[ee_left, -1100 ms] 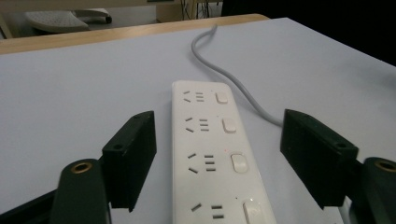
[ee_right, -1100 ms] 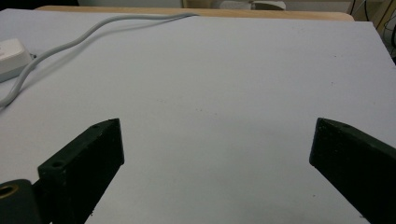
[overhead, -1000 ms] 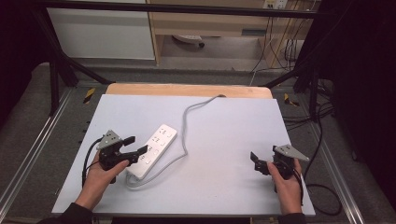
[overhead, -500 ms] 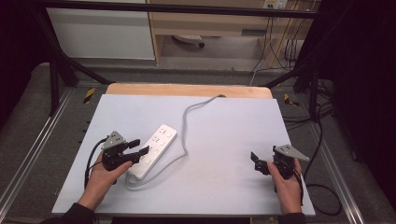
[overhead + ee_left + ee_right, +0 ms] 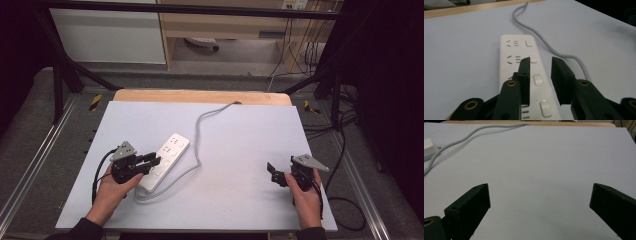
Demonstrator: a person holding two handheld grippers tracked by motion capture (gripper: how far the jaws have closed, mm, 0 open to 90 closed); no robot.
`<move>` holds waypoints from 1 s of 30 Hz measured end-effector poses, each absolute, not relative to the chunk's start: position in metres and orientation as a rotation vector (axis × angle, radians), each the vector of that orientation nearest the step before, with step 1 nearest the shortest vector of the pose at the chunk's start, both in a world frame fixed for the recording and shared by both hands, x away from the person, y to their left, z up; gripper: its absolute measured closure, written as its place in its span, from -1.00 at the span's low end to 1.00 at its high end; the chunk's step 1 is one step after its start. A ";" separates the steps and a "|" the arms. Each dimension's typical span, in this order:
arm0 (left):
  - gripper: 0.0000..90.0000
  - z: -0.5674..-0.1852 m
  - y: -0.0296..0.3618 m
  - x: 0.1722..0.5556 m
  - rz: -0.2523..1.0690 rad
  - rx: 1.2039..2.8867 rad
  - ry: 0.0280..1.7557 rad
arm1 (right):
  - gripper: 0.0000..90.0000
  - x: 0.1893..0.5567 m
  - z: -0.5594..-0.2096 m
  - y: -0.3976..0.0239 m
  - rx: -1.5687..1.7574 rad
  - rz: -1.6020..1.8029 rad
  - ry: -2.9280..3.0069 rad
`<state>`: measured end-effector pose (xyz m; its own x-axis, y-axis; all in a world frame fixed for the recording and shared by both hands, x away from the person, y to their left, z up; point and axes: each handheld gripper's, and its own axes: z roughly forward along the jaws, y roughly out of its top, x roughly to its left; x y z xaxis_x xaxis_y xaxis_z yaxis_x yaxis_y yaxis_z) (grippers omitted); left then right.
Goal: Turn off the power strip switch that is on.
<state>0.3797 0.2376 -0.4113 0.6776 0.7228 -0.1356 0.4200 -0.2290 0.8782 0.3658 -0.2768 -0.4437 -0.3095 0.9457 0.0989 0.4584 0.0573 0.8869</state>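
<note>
A white power strip [image 5: 170, 150] lies at an angle on the pale table [image 5: 245, 140], left of centre. Its grey cable [image 5: 200, 125] loops from the near end and runs off the far edge. My left gripper [image 5: 152, 162] hovers over the strip's near half, pointing right. In the left gripper view the gripper [image 5: 540, 62] has its jaws a little apart above the strip [image 5: 515, 48], over the row of switches, with nothing between them. My right gripper [image 5: 274, 175] rests at the table's right side, jaws wide open and empty [image 5: 540, 186], far from the strip.
A wooden strip [image 5: 200, 96] borders the table's far edge. Metal frame rails run along both sides, and black cables [image 5: 345, 150] hang off to the right. In the right gripper view the strip's end [image 5: 429, 147] and the cable [image 5: 461, 138] lie far left.
My left gripper has shifted slightly toward the near edge over the power strip. The right gripper and the strip have not moved.
</note>
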 end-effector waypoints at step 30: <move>1.00 -0.421 0.227 0.384 0.301 1.976 0.899 | -0.92 0.367 -0.444 -0.274 1.408 1.248 1.813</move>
